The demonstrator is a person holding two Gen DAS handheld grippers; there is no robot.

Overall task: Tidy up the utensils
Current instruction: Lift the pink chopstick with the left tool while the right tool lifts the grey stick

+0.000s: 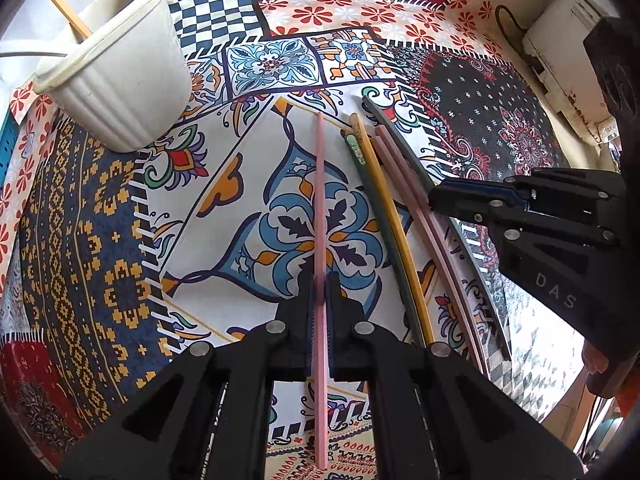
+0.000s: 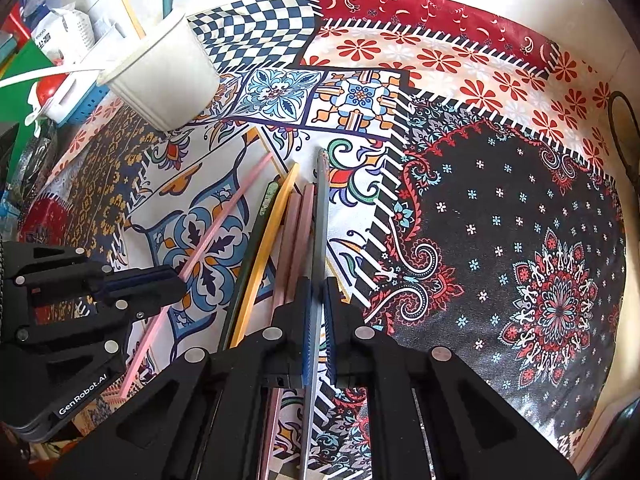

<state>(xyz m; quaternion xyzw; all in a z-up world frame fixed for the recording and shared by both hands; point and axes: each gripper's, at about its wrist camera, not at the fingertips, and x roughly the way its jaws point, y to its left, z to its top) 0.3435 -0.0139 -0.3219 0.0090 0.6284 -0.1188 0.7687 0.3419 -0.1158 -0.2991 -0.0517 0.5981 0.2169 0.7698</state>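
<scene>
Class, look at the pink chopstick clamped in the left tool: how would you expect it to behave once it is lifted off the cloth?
The pink chopstick looks straight and thin, so it is probably stiff and light. The left tool grips it partway along, leaving a long end forward, so it may pivot or droop. Its smooth surface suggests it could slip.

Home table, patchwork-print tablecloth, white ribbed tub, loose chopsticks

Pink chopstick between black left gripper jaws; grey chopstick in black right gripper; patchwork floral, checkered tablecloth beneath; white ribbed holder ahead-left.
</scene>
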